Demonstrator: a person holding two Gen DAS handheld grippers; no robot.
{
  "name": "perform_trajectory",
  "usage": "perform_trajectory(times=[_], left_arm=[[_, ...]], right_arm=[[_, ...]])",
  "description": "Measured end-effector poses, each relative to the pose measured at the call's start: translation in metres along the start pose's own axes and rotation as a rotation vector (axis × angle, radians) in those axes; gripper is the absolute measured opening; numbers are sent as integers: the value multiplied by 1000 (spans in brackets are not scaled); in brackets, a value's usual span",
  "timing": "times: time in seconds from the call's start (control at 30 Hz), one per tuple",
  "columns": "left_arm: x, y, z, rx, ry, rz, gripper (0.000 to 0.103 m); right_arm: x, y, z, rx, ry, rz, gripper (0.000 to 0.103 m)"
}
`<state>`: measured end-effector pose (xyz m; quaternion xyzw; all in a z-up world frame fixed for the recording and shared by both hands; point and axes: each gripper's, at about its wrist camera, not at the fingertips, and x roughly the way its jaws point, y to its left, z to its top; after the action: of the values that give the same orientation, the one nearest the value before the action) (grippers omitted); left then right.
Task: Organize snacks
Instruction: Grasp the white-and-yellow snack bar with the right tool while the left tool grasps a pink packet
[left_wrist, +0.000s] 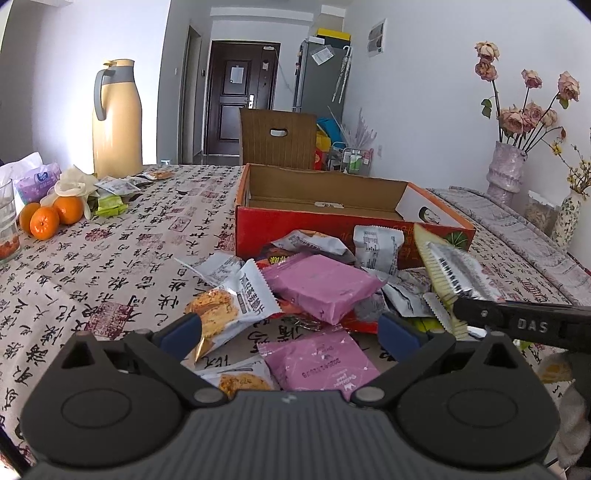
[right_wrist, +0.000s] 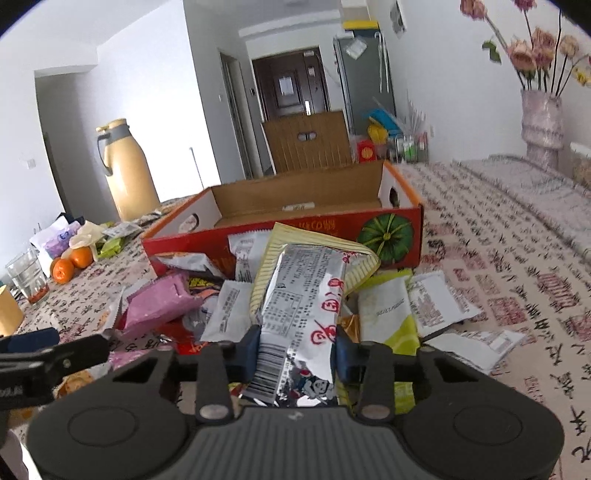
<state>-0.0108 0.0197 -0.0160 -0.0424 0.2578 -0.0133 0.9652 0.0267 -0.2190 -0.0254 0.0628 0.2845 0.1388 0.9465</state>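
A pile of snack packets lies on the patterned tablecloth in front of an open red cardboard box, also in the right wrist view; the box looks empty. My left gripper is open, low over a flat pink packet, with a thicker pink packet and a cookie packet just beyond. My right gripper is shut on a silver packet with red print, together with a cream striped packet behind it, lifted above the pile. That silver packet also shows in the left wrist view.
A cream thermos jug stands far left. Oranges, a glass, a purple tissue pack and small packets lie at the left. A vase of dried roses stands at the right. A wooden chair is behind the box.
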Motion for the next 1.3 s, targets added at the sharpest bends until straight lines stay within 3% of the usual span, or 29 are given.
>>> perform_trajectory(times=[0.33, 0.63, 0.87, 1.07, 1.3], left_arm=[[10, -18, 26, 27, 19, -13, 103], [63, -36, 61, 12, 159, 37, 103], [94, -39, 70, -12, 264, 101, 103], [103, -32, 63, -44, 339, 111, 98], [98, -32, 58, -30, 341, 107, 80]], right_arm=[[-22, -18, 8, 38, -98, -10, 39], [-22, -31, 5, 56, -110, -2, 39], [-20, -37, 2, 75, -104, -4, 39], [-20, -35, -1, 73, -101, 8, 39], [-24, -31, -1, 64, -108, 7, 39]])
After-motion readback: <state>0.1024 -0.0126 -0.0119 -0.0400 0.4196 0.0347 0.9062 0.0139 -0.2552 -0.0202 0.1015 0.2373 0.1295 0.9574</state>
